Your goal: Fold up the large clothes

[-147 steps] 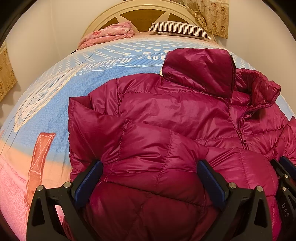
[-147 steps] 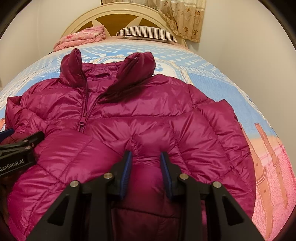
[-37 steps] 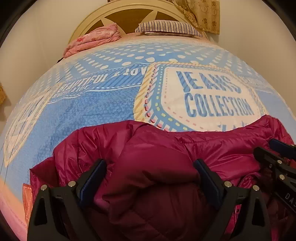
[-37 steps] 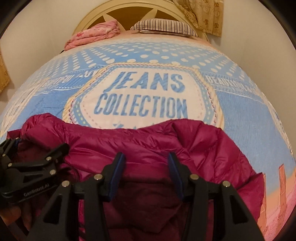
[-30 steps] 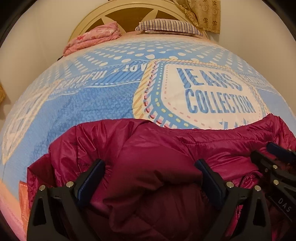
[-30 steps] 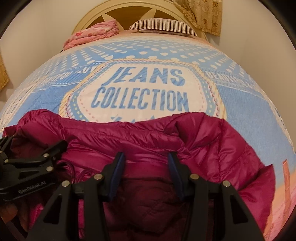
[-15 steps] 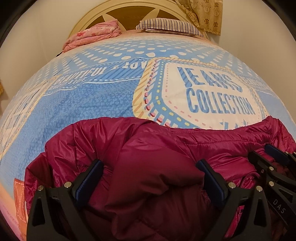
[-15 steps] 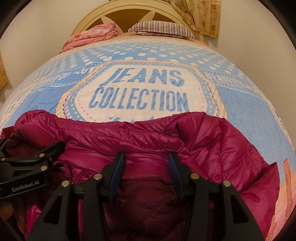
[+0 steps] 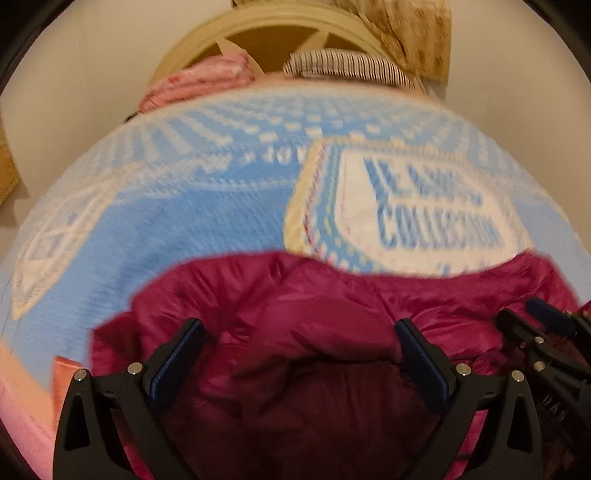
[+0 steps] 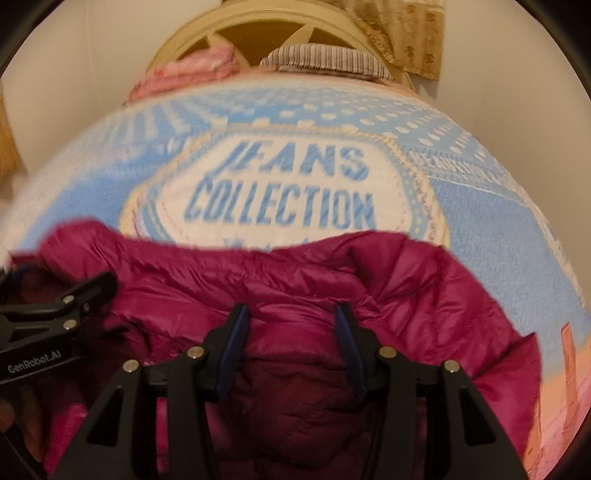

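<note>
A magenta puffer jacket (image 9: 303, 317) lies bunched and folded over on the near part of the bed; it also shows in the right wrist view (image 10: 314, 280). My left gripper (image 9: 299, 350) is wide open, its fingers on either side of a thick fold of the jacket. My right gripper (image 10: 291, 347) stands partly open with jacket fabric bulging between its fingers; the fingers do not pinch it. The right gripper shows at the right edge of the left wrist view (image 9: 546, 339); the left gripper shows at the left of the right wrist view (image 10: 55, 314). Both views are motion-blurred.
The bed cover (image 10: 288, 192) is blue with a white "JEANS COLLECTION" patch. A pink folded blanket (image 9: 199, 85) and a striped pillow (image 9: 347, 66) lie at the cream headboard (image 10: 258, 33). A curtain (image 10: 410, 33) hangs at the back right. Walls flank the bed.
Over five seconds the spread-out jacket was folded toward me into a bundle. In the last second both views shifted slightly and blurred; the jaws kept their openings.
</note>
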`<state>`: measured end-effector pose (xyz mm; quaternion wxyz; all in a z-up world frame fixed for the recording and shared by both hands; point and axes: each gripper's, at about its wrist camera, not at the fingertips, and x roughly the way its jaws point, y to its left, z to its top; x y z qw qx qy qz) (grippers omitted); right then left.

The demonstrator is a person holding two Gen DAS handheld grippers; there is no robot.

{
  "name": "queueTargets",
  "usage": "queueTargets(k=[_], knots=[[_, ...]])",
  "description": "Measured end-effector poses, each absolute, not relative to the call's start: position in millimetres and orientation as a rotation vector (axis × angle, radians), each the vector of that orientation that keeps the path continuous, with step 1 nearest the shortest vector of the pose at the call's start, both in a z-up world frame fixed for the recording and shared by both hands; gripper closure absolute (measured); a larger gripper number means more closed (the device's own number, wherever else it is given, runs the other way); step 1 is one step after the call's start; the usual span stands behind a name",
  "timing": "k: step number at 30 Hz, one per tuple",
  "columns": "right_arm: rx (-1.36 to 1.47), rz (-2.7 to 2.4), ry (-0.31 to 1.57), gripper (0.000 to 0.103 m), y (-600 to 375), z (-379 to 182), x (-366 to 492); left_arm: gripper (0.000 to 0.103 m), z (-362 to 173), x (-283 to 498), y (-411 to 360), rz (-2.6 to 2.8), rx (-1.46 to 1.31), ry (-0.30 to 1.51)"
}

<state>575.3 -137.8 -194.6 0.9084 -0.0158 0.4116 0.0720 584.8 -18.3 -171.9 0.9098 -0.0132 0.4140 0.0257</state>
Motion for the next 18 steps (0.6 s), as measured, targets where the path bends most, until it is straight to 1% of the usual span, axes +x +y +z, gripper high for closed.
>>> queueTargets(k=[3, 6, 7, 9, 11, 12, 14, 16, 18], knots=[[0.090, 0.140, 0.792, 0.050, -162, -173, 567, 0.001, -128, 572, -26, 0.008, -0.074, 0.739], [0.068, 0.079, 0.755, 0.050, -173, -165, 564, 0.001, -111, 573, -50, -0.108, -0.116, 0.725], [0.035, 0.045, 0.759, 0.050, -174, -166, 566, 0.001, -114, 576, -59, -0.130, -0.114, 0.735], [0.013, 0.042, 0.788, 0.062, -174, -173, 571, 0.001, -128, 583, -76, -0.135, -0.077, 0.753], [0.005, 0.050, 0.801, 0.064, -175, -179, 571, 0.001, -149, 591, -83, -0.100, -0.047, 0.798], [0.013, 0.067, 0.801, 0.064, -175, -181, 570, 0.001, -169, 597, -79, -0.072, -0.055, 0.851], [0.010, 0.093, 0.812, 0.064, -174, -186, 571, 0.001, -193, 603, -63, -0.039, -0.121, 0.922], [-0.004, 0.121, 0.832, 0.064, -171, -195, 569, 0.001, -200, 602, -53, -0.062, -0.170, 0.918], [-0.026, 0.123, 0.840, 0.064, -168, -206, 569, 0.001, -201, 600, -57, -0.051, -0.144, 0.908]])
